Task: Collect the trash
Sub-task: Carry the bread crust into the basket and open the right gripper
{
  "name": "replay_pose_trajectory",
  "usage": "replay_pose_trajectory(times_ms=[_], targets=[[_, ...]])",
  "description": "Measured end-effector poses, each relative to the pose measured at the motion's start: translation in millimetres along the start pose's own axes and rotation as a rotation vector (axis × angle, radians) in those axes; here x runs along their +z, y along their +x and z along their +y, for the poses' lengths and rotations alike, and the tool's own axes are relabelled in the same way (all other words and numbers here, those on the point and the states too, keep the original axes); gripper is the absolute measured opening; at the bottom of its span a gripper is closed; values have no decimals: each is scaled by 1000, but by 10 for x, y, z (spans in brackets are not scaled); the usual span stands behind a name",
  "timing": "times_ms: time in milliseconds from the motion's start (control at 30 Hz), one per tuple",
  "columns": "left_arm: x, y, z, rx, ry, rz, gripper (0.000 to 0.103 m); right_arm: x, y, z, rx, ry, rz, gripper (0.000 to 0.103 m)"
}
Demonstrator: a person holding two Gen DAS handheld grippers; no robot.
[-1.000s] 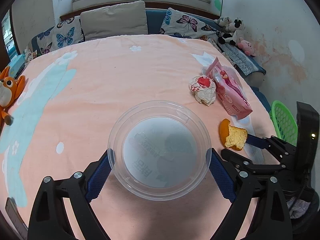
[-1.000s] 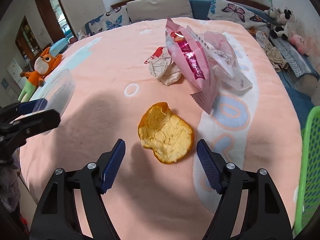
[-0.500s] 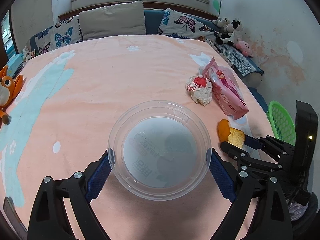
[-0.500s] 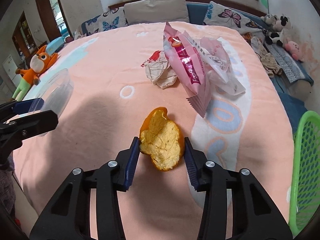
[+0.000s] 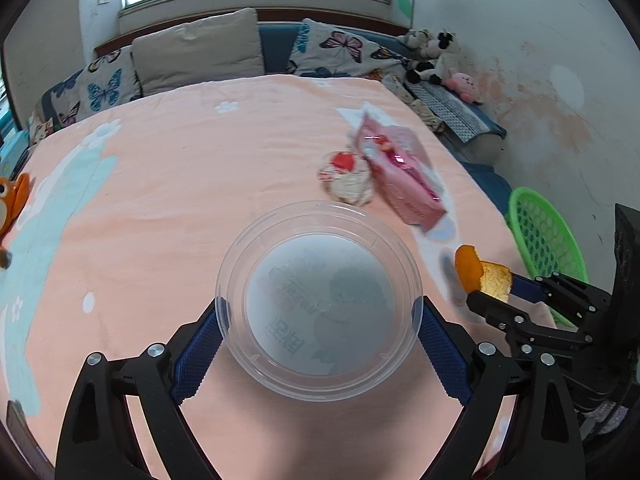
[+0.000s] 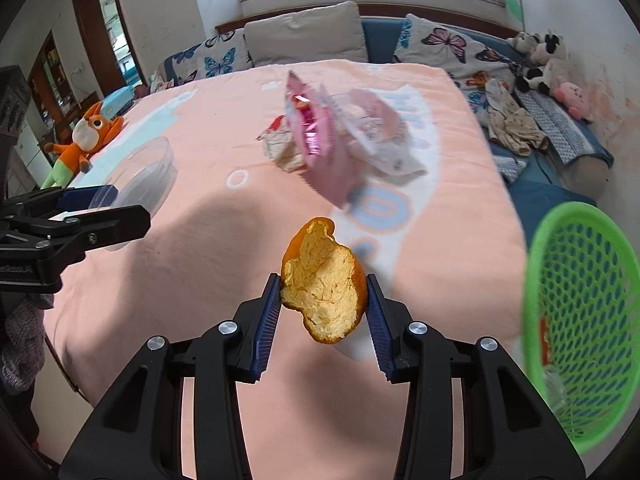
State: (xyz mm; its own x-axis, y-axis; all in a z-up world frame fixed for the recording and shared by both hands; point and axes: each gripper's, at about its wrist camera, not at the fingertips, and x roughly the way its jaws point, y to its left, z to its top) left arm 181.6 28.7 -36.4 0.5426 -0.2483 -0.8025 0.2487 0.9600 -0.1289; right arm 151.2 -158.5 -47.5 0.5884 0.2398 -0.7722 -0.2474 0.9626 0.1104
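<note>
My right gripper [image 6: 323, 300] is shut on an orange peel [image 6: 322, 280] and holds it above the peach bedspread; the peel also shows in the left wrist view [image 5: 482, 274]. My left gripper [image 5: 319, 322] is shut on a clear plastic bowl [image 5: 318, 300], also seen at the left of the right wrist view [image 6: 138, 184]. A pink snack bag [image 6: 316, 144] and a crumpled wrapper [image 6: 280, 146] lie on the bed beyond the peel; both show in the left wrist view, bag [image 5: 400, 172] and wrapper [image 5: 348, 180]. A green mesh basket [image 6: 584, 312] stands off the bed's right edge.
Pillows [image 6: 308, 36] line the headboard. Plush toys [image 6: 540, 60] and clothes [image 6: 516, 124] lie along the right side. An orange plush fox [image 6: 86, 132] sits at the bed's left edge. The wall [image 5: 560, 100] is close on the right.
My right gripper closed on the orange peel and lifted it off the bed, swinging toward the green basket. The left gripper keeps the bowl in its grip.
</note>
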Motion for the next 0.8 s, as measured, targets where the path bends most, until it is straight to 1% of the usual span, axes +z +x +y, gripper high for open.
replay_pose_trajectory(times_ms=[200,367,533,800], targets=[[49,60,-320,-35,45,10,89,-97,-273,-299,-29,46,-26,43],[114,104,-633,-57,97,13,89,-205,-522,-651,-74,101,-50,43],[205,138,-955,-91,145,10,89,-327,-730,-1054,-142,160,-59,43],[347,216,-1452,-125,224,17,89,-497,-882,-1661,-236,248,-52,45]])
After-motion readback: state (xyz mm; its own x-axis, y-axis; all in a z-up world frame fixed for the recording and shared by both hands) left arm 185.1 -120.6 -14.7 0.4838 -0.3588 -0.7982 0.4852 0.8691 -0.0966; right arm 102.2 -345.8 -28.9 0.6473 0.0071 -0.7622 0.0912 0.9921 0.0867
